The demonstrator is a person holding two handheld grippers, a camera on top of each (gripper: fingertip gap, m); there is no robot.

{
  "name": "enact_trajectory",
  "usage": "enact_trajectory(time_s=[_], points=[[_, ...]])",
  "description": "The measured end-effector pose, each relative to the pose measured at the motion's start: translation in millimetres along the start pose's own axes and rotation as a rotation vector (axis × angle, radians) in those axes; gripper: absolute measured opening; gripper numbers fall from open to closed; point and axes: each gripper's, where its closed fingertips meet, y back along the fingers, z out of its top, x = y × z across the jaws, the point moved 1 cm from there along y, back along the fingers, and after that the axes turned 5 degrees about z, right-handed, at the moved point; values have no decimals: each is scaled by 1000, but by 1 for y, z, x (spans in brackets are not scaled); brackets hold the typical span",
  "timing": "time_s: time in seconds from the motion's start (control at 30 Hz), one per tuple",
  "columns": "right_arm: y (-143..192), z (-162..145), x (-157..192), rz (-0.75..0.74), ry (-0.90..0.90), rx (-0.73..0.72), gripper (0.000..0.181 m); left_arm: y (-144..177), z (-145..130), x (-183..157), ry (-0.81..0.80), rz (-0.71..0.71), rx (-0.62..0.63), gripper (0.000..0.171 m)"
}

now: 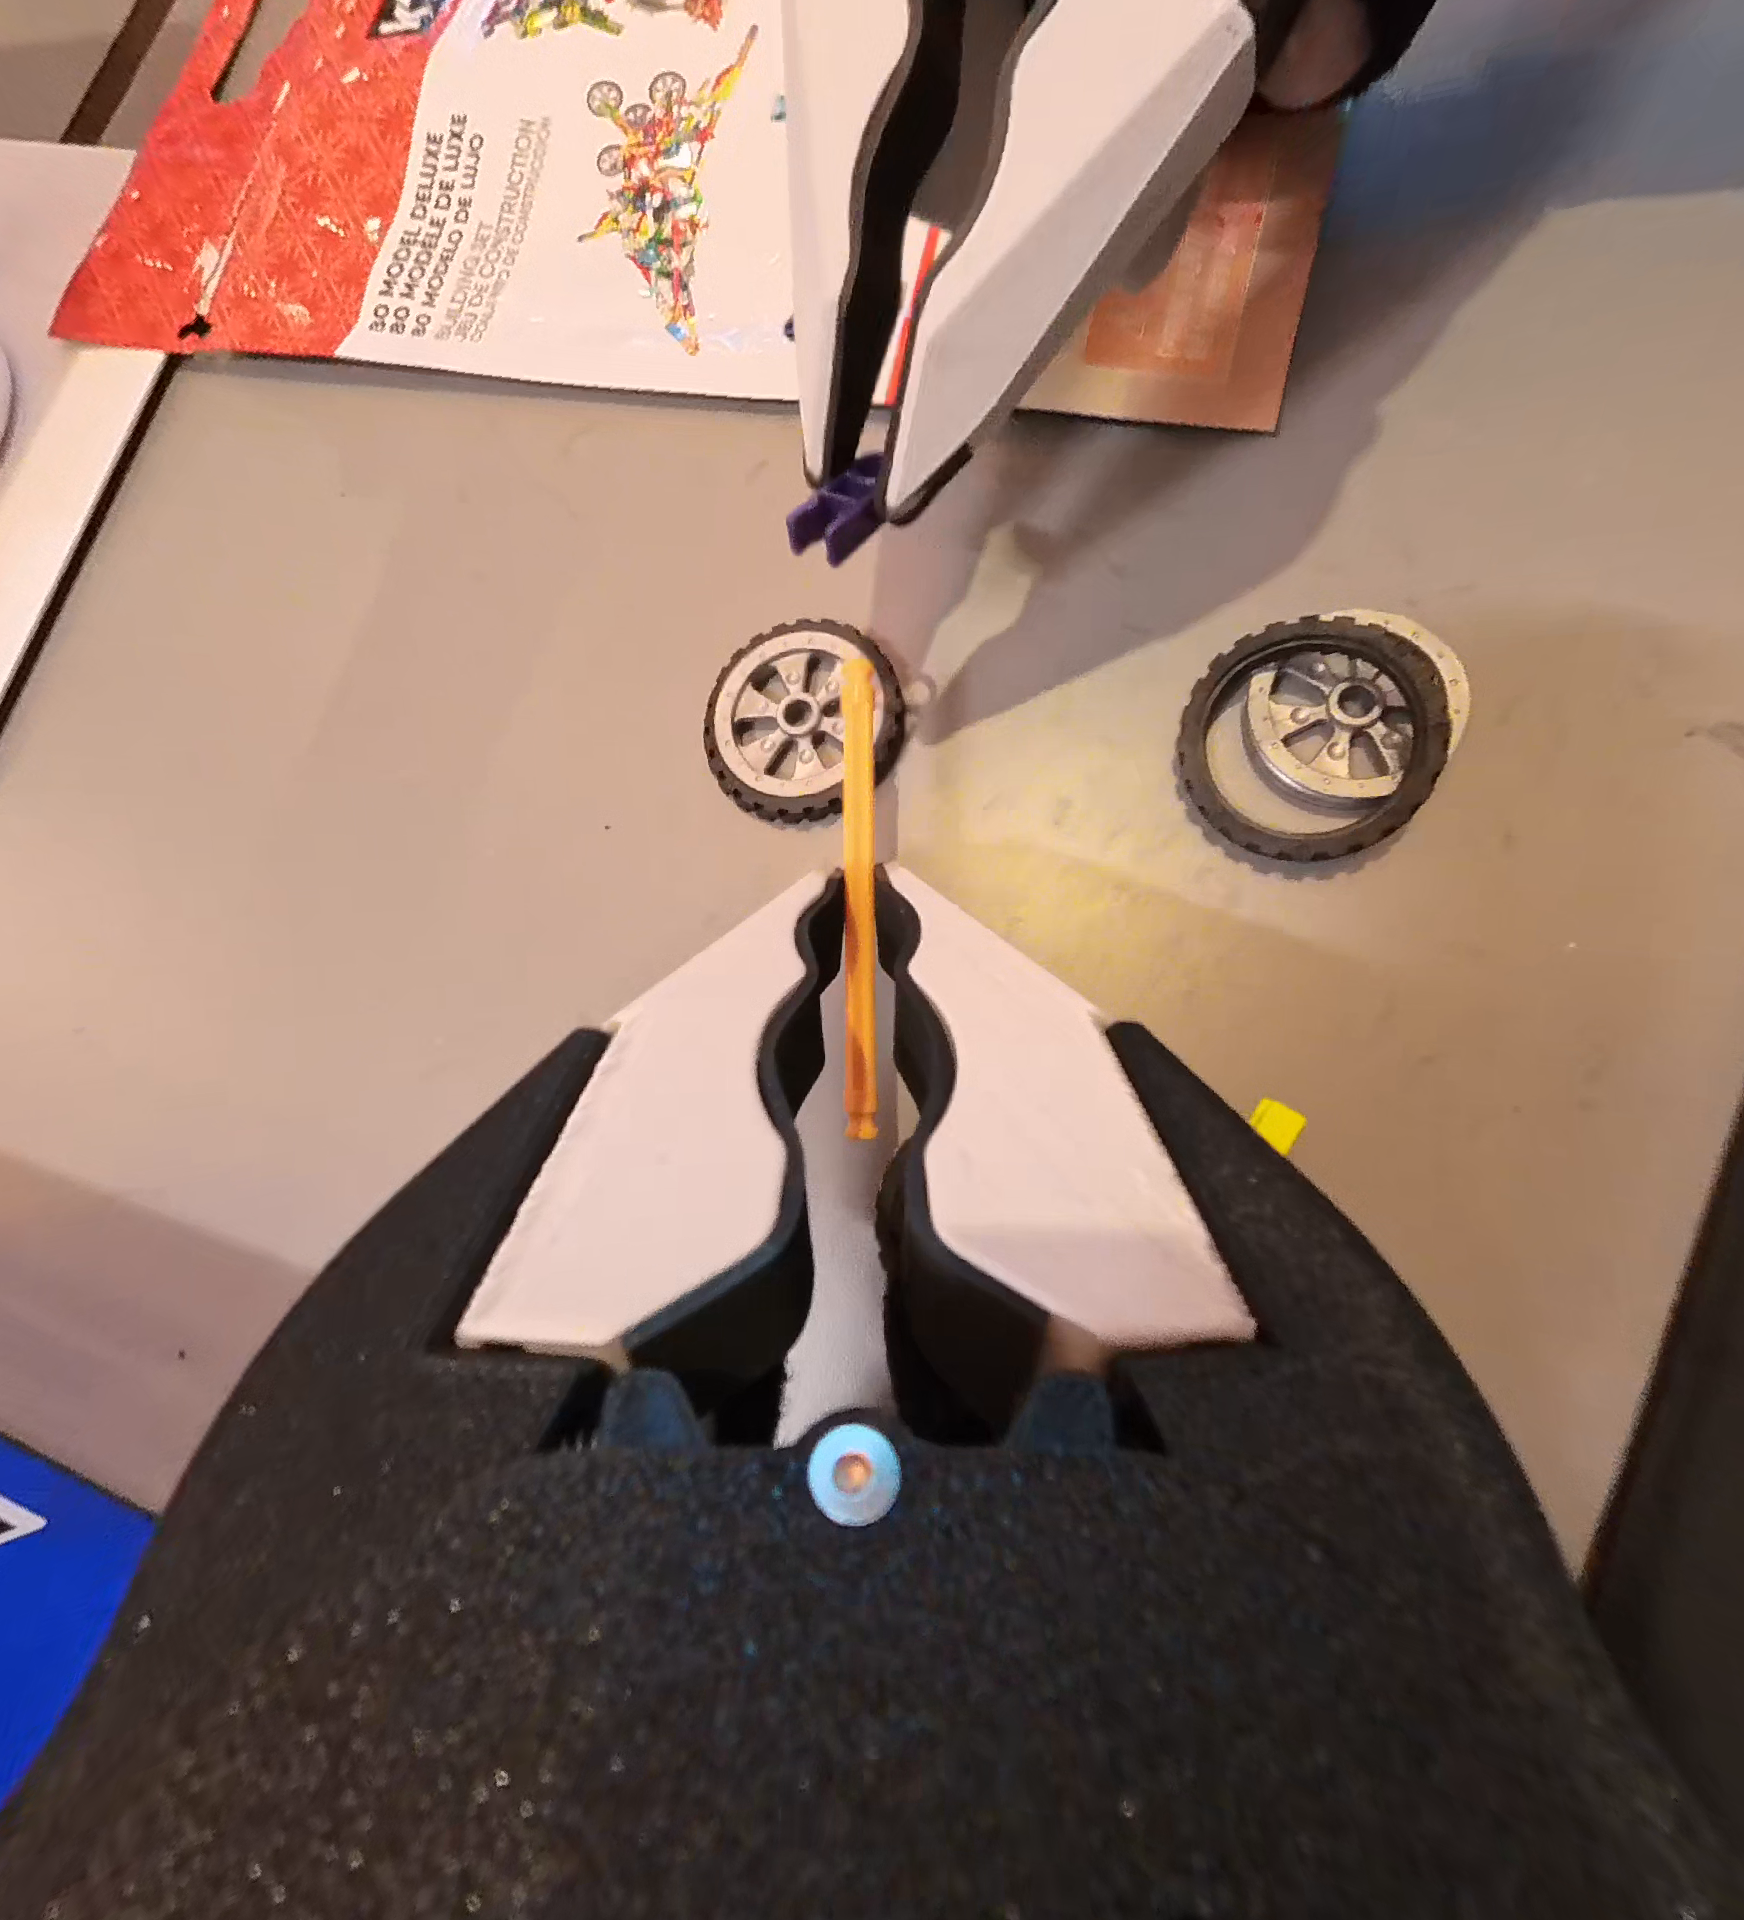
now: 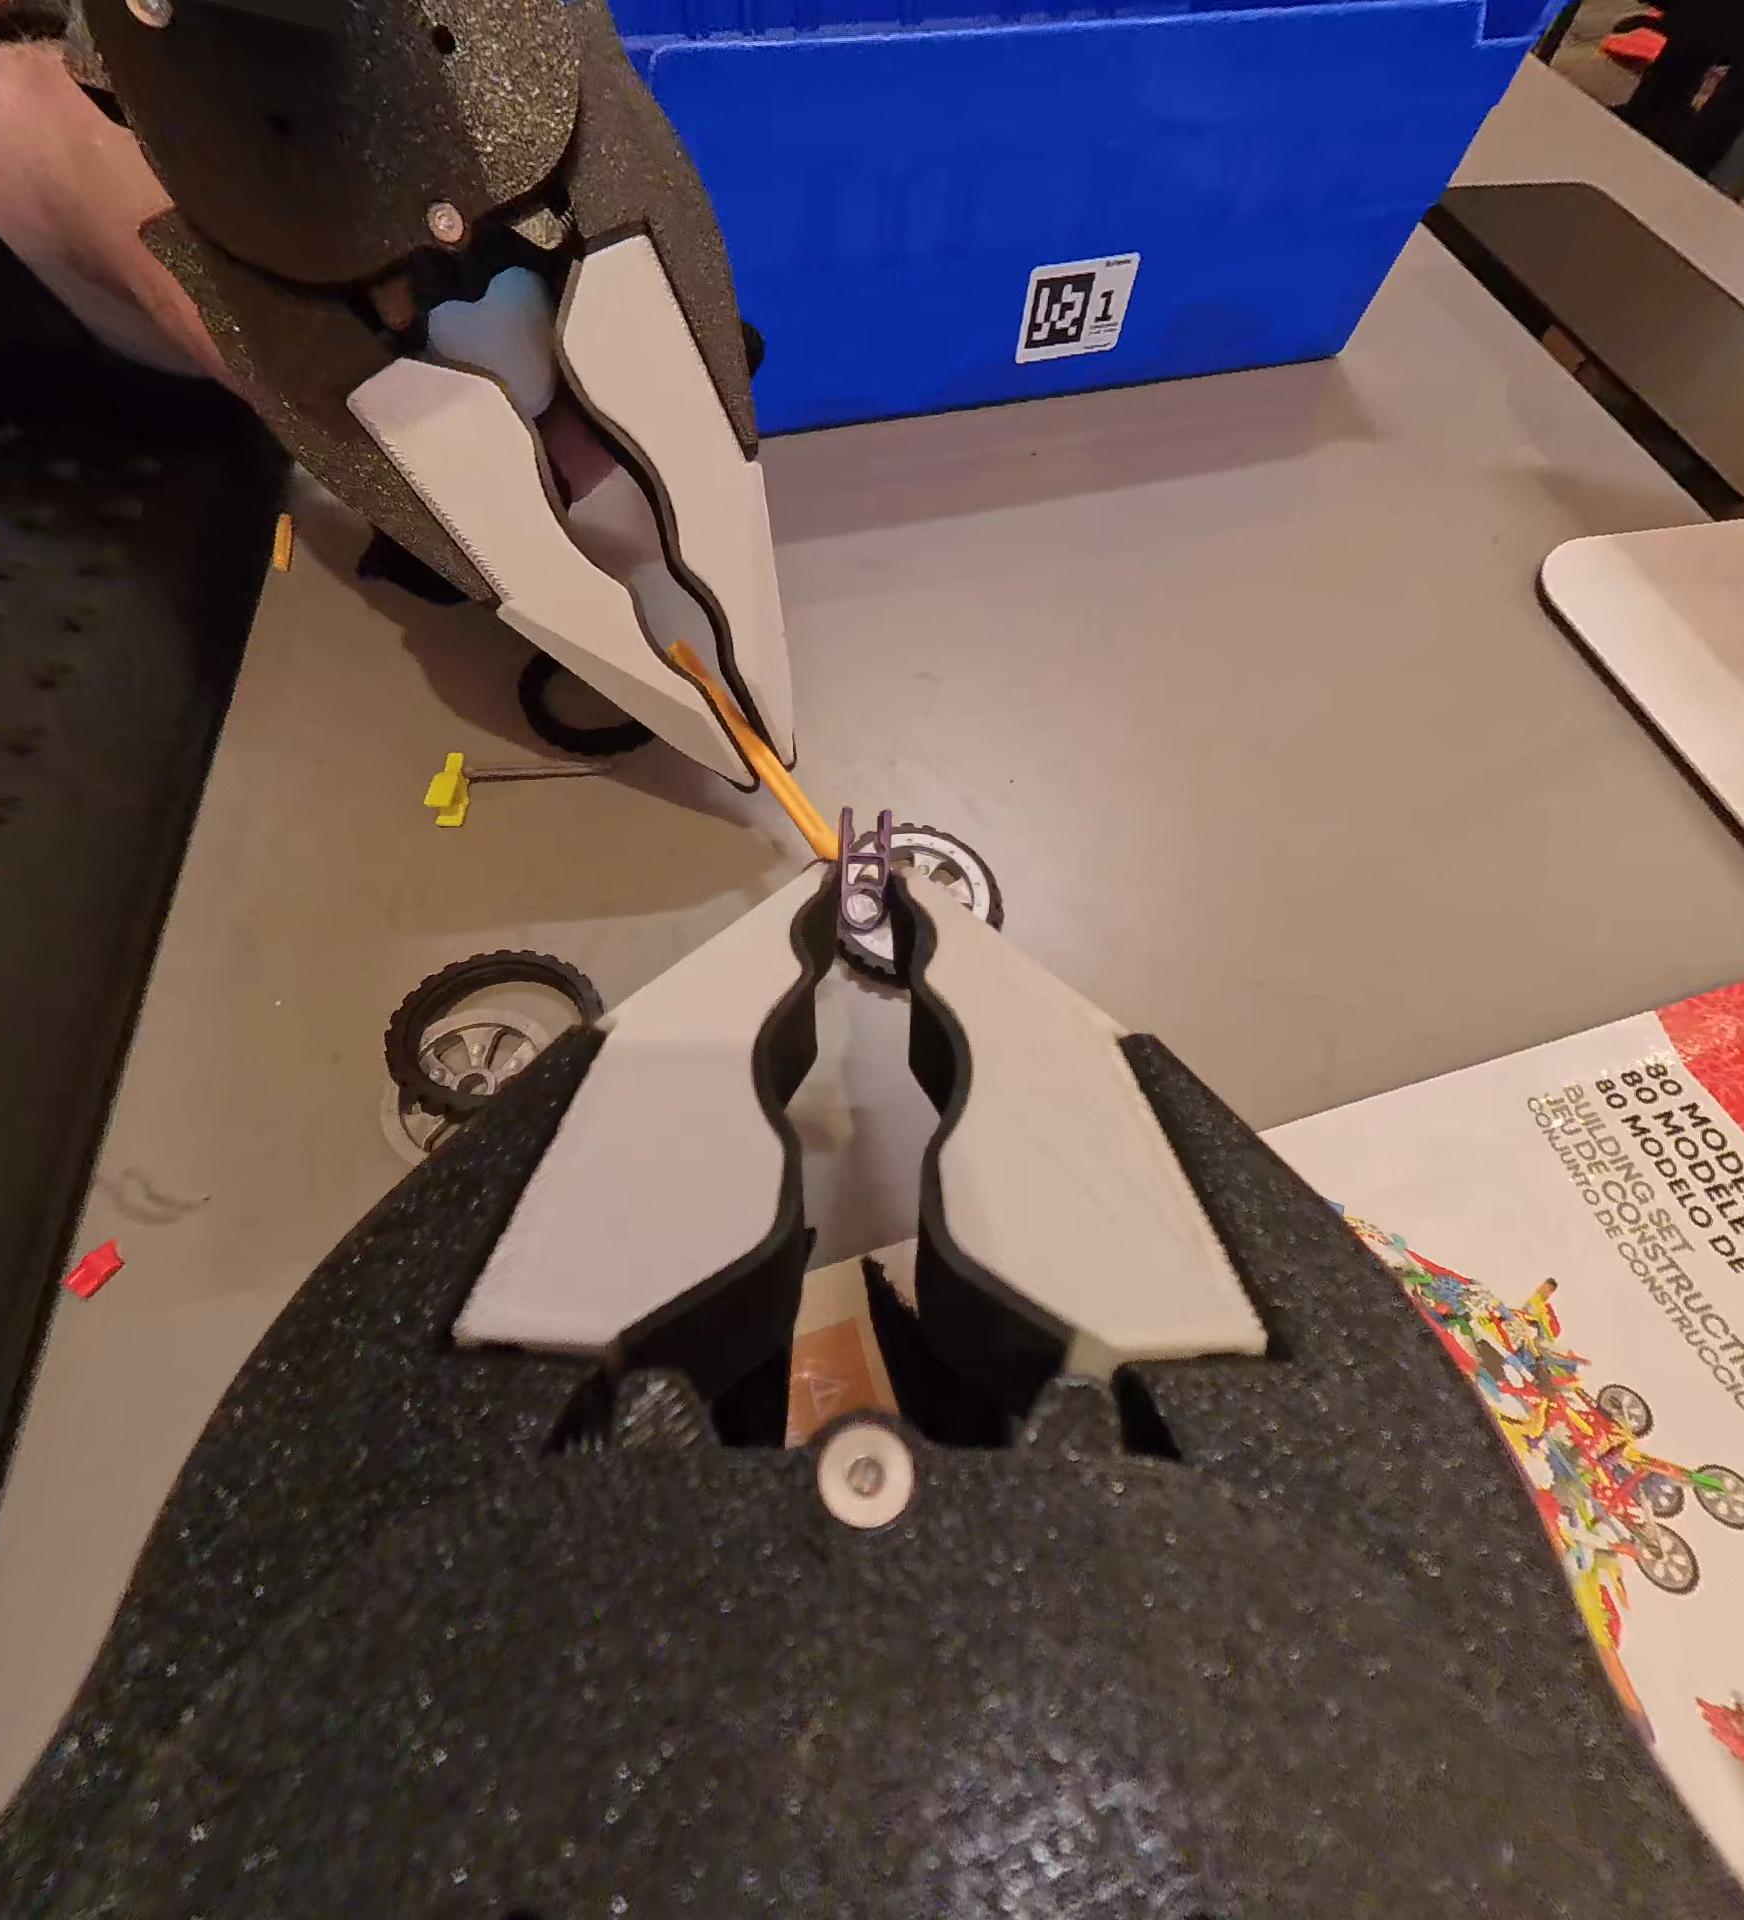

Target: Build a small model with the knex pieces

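Note:
My left gripper point(image 1: 860, 878) is shut on an orange plastic rod point(image 1: 859, 790) that sticks forward over a small grey wheel with a black tyre point(image 1: 795, 722) lying flat on the grey table. My right gripper point(image 2: 866, 883) is shut on a small purple connector piece point(image 2: 864, 868); in the left wrist view the right gripper point(image 1: 852, 488) comes down from above with the purple connector point(image 1: 832, 509) at its tips. The rod's free end point(image 2: 808, 821) is close beside the connector's open clip. In the right wrist view the left gripper point(image 2: 769, 769) sits upper left.
A second wheel with its tyre half off point(image 1: 1315, 732) lies to the right. A printed booklet point(image 1: 494, 187) lies behind. A blue bin point(image 2: 1055, 187), a white tray point(image 2: 1699, 665), a yellow connector on a thin rod point(image 2: 447, 790) and a red piece point(image 2: 94, 1270) are around. My hands' fingertips stand some 6 centimetres from each other.

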Motion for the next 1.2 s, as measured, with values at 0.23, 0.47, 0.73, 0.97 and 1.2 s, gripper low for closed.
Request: enact_trajectory(time_s=[0.23, 0.47, 0.73, 0.97, 1.2], points=[[-2, -1, -3, -25, 10, 34, 9, -6, -15, -6, 4, -34, 70, 4], [1, 6, 3, -12, 34, 3, 9, 12, -6, -4, 7, -6, 21, 32], [4, 14, 11, 3, 71, -17, 9, 156, 14, -10, 127, 192, -352, 22], [5, 19, 11, -12, 85, -31, 9, 267, -146, 74, 533, 650, -371, 54], [1, 13, 12, -12, 88, -4, 9, 216, -209, 66, 551, 516, -87, 104]])
